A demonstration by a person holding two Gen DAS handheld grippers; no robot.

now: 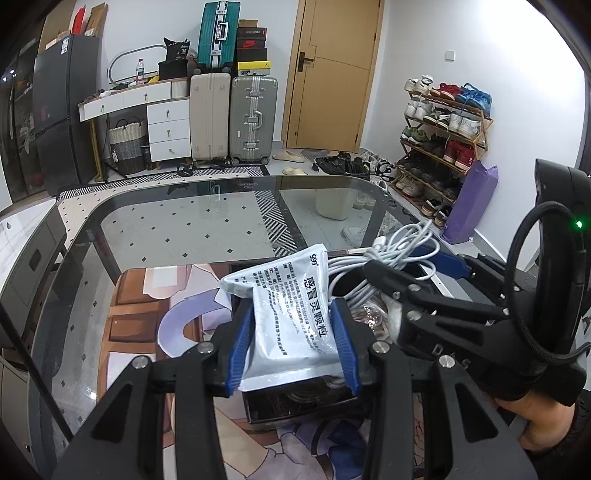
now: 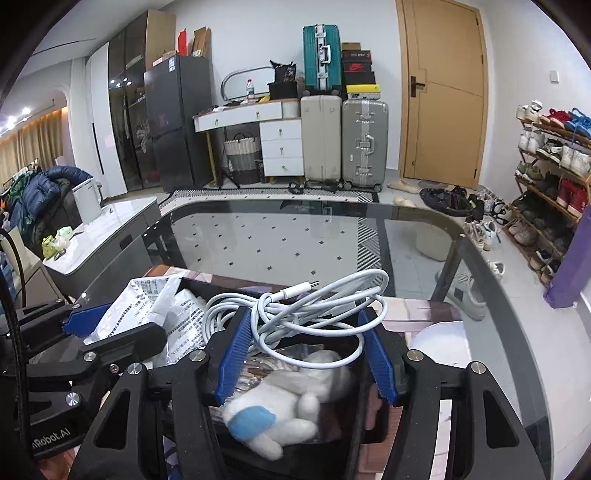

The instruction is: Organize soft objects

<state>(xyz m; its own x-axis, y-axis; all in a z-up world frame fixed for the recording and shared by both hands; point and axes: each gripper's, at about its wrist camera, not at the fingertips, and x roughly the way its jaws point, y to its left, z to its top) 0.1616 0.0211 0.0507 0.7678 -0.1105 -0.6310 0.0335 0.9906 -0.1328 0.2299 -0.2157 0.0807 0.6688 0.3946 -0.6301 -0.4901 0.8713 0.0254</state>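
A wooden door (image 1: 332, 70) stands in the upper middle of the left wrist view. To its left, a beige suitcase (image 1: 209, 116) and a silver suitcase (image 1: 253, 118) stand side by side, with a teal suitcase (image 1: 217, 35) above them. A shoe rack (image 1: 443, 144) fills the right side. A dark fridge (image 2: 177, 118) stands in the upper left of the right wrist view.

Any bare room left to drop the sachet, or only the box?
Bare glass table beyond the mat, up to the far rim. Box is crowded: plush inside, cable over it, both tongs, left, right.
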